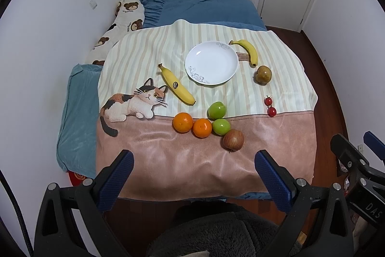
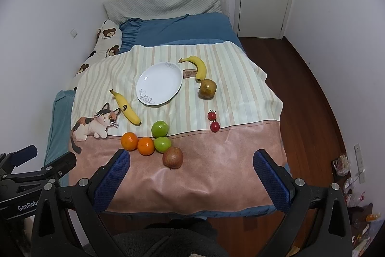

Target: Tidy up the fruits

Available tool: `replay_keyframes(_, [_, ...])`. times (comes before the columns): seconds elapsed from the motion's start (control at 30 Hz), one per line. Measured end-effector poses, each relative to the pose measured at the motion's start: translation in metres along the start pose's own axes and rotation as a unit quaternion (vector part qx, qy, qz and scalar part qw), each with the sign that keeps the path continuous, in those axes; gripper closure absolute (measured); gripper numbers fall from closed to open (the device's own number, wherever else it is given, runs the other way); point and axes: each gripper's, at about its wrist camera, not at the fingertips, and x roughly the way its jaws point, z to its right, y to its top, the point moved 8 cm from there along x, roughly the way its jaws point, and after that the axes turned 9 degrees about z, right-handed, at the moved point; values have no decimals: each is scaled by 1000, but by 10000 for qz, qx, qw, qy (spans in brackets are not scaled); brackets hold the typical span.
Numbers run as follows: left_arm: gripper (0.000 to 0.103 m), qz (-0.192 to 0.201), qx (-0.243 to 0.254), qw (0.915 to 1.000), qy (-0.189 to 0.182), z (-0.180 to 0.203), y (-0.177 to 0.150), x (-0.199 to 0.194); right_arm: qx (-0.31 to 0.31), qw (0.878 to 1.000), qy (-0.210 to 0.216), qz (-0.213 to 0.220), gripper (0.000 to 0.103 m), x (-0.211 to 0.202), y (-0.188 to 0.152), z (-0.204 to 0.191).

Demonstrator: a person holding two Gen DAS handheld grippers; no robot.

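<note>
Nothing gripped yet, by the look of it the very start; left gripper (image 1: 193,169) and right gripper (image 2: 191,168) both held spread wide and empty at the near edge of the bed. White plate (image 1: 211,63) bare at mid-cloth; bananas at its 8 and 2 o'clock, pear (image 1: 263,74) at 3, oranges and apples clustered at 6, red apple (image 2: 172,157) nearest. Likely next: reach out, straddle one fruit, close, carry to the plate.
</note>
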Motion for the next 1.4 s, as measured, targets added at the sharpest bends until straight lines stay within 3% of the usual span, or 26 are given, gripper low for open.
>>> replay_keyframes(1.4, [0, 218, -62, 9997, 9, -10, 6, -24, -40, 9999, 16, 127, 0, -19, 10, -5])
